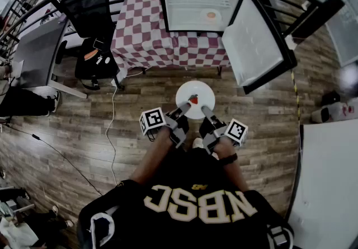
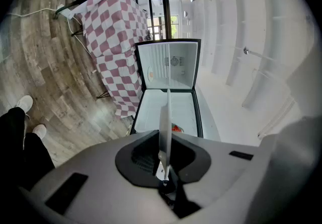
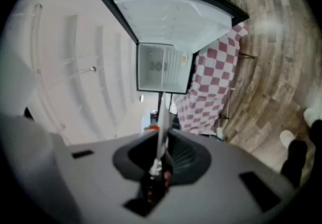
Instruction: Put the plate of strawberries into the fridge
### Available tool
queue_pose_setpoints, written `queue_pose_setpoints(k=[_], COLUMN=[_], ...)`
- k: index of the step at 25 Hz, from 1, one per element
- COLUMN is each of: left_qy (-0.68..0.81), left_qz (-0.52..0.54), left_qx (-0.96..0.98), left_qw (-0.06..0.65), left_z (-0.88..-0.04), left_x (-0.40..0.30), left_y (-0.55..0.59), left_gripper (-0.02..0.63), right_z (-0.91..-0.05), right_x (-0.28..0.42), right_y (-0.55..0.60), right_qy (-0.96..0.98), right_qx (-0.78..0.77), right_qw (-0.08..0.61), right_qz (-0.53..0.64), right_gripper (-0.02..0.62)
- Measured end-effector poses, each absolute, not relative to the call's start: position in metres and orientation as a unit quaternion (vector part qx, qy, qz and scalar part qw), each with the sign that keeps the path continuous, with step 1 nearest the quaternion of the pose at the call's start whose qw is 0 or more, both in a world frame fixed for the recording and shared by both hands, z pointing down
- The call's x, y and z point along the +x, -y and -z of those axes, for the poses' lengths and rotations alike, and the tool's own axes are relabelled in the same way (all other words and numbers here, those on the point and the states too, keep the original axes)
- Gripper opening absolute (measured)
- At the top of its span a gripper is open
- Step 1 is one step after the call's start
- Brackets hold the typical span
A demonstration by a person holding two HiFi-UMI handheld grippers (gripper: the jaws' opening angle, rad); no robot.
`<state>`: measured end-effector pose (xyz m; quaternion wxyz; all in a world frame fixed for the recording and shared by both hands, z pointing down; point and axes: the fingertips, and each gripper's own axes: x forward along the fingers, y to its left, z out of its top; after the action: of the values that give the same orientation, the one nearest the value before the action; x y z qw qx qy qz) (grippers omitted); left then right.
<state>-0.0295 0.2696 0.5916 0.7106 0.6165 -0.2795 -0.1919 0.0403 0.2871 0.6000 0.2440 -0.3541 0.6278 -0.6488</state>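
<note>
Left hand-held gripper (image 1: 183, 110) is clamped on the near rim of the plate (image 1: 188, 90); right hand-held gripper (image 1: 205, 111) grips the same rim just beside it. Plate hangs over the wood floor (image 1: 84, 130), well short of the open fridge (image 1: 204, 1). Best approach is probably to keep both level, advance together and steer left of the door (image 1: 257, 46). Plate is white, round and flat, with one red strawberry (image 1: 193, 99) near the held edge.

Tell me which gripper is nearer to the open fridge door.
Right. The right gripper, shut on the plate's right rim, is below and left of the fridge door. The left gripper grips the opposite rim, farther away.
</note>
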Motion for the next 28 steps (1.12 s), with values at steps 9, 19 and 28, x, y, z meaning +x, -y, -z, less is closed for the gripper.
queue_pose_setpoints(k=[9, 19, 28], left_qy=[0.281, 0.265, 0.255], left_qz=[0.194, 0.190, 0.175], left_qx=[0.617, 0.625, 0.613], left_qw=[0.709, 0.709, 0.727], left_z=[-0.595, -0.598, -0.611], left_x=[-0.059, -0.091, -0.071], left_y=[-0.254, -0.233, -0.219], left_gripper=[0.035, 0.035, 0.035], right_z=[-0.600, -0.606, -0.618], right_x=[0.012, -0.022, -0.014], right_y=[-0.270, -0.244, -0.217], right_qy=[-0.625, -0.608, -0.589], right_qx=[-0.356, -0.355, -0.366], right_qw=[0.245, 0.282, 0.282], right_qz=[0.650, 0.652, 0.664], right_gripper=[0.061, 0.060, 0.061])
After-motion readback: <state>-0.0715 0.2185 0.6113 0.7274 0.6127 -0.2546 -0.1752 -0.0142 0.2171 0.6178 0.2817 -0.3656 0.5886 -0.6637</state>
